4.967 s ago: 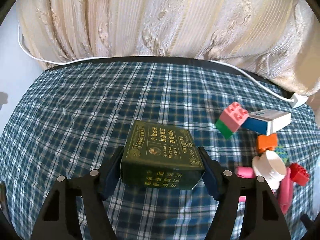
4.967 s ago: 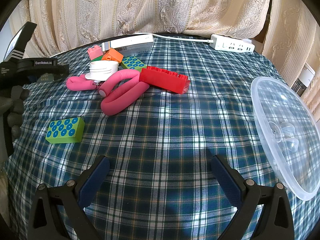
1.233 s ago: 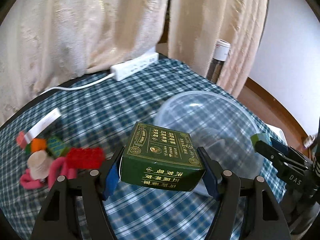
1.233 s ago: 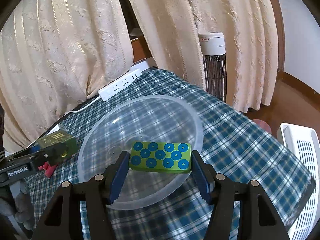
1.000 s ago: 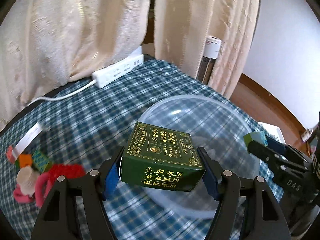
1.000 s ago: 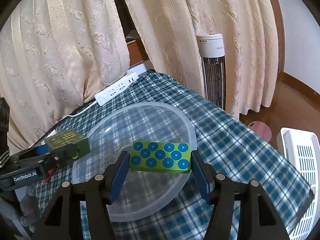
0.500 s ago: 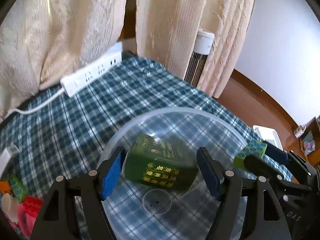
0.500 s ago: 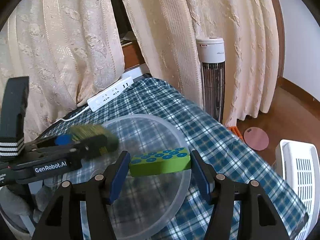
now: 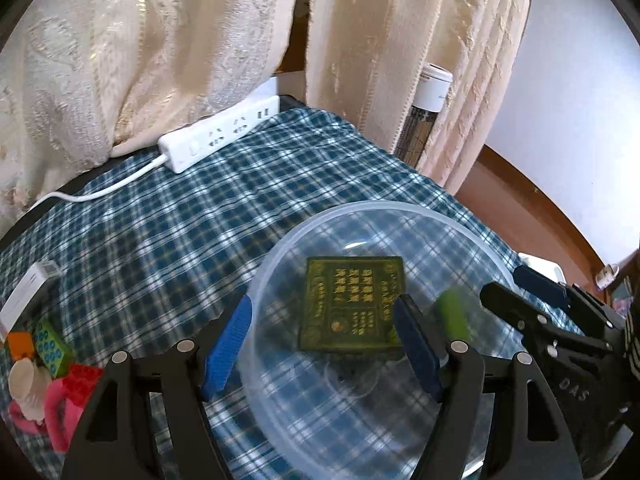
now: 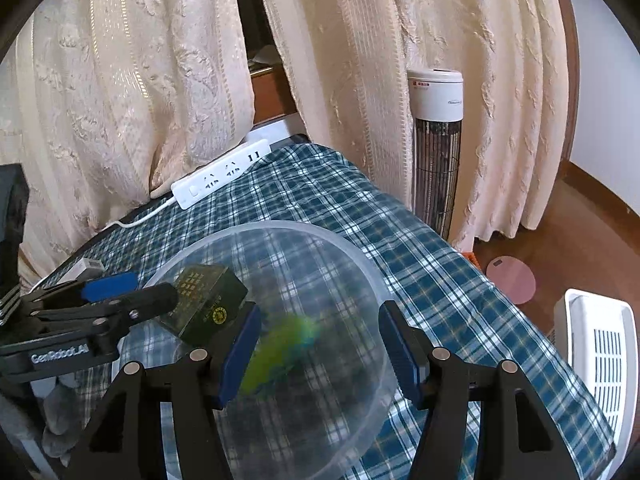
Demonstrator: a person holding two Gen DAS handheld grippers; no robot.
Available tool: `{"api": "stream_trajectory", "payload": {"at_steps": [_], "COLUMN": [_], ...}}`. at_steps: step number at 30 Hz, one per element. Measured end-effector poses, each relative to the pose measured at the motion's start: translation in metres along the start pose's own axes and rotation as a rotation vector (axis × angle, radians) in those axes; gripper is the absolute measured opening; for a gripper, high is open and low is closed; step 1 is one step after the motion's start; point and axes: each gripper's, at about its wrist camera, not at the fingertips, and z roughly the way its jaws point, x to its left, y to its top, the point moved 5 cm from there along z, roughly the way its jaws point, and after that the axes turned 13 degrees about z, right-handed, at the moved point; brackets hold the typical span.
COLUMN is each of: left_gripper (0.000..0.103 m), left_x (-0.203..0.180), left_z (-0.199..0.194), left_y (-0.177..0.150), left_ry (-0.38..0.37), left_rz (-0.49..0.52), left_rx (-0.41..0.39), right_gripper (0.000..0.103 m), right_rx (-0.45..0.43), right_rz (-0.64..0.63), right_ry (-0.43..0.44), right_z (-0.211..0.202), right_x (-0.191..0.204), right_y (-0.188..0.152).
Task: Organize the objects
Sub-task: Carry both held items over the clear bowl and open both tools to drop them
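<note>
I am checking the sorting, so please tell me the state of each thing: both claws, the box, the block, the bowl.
Left claw: open, empty.
Right claw: open, block loose between its jaws.
Box: lying flat in the bowl, free.
Block: blurred, inside the bowl's rim, not gripped.
Bowl: upright on the cloth, holding the box.

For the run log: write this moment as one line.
left gripper: open | right gripper: open | green box, blurred green block: in clear bowl

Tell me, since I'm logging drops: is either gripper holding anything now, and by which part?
Neither. The green box lies loose in the clear bowl, and the blurred green block sits clear of the right gripper's pads.
</note>
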Motion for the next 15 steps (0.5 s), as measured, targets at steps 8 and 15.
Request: {"api": "stream_trajectory", "payload": {"at_steps": [8,15], "left_gripper": [0.075,0.075], "left_x": [0.016,0.025], "left_z": [-0.015,-0.023], "left_y": [-0.013,-0.027], "left_ry": [0.028,0.049], "left_rz": [-0.046,-0.072], "left_rx": [0.005,0.023], "right_gripper": [0.065,0.067], "right_rx": [-0.013,-0.013], "right_rz": [0.003,0.02], "right_ry": [-0.007,0.018], "right_z": [-0.006,-0.019], "right_x": [0.004,0.011], "right_y": [0.0,-0.005]}}
